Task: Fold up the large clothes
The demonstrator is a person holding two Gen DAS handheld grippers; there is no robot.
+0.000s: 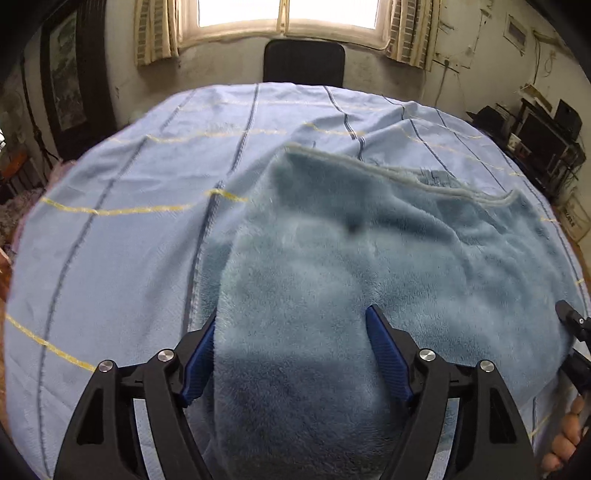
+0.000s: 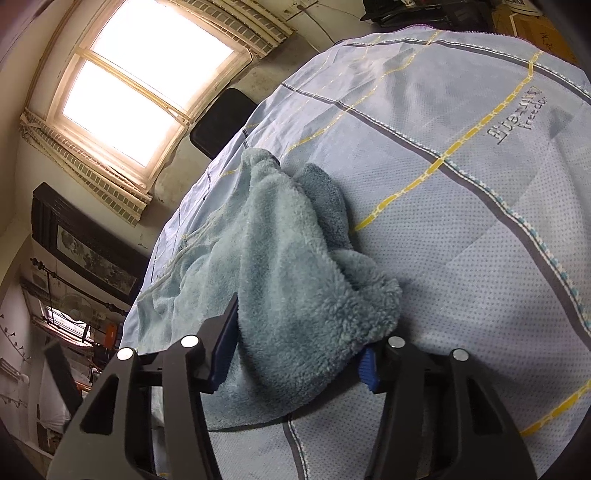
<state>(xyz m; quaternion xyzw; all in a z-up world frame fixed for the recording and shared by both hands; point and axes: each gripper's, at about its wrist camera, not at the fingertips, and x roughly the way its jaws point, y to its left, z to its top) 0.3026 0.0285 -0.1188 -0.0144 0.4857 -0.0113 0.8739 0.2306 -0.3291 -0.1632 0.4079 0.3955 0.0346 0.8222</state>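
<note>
A fluffy blue-grey fleece garment (image 1: 332, 251) lies spread on a light blue sheet with dark and yellow stripes (image 1: 110, 206). My left gripper (image 1: 293, 332) is open, its blue pads straddling the near edge of the fleece. The right gripper's black tip (image 1: 570, 325) shows at the far right of the left wrist view. In the right wrist view the fleece (image 2: 288, 280) is bunched into a mound on the sheet (image 2: 461, 229). My right gripper (image 2: 299, 339) is open around that bunched end, one pad partly hidden under the pile.
A black chair back (image 1: 303, 61) stands at the far side of the bed below a bright window (image 1: 288, 13). Shelves with dark boxes (image 1: 535, 136) stand at the right. A framed picture (image 2: 92, 254) hangs on the left wall.
</note>
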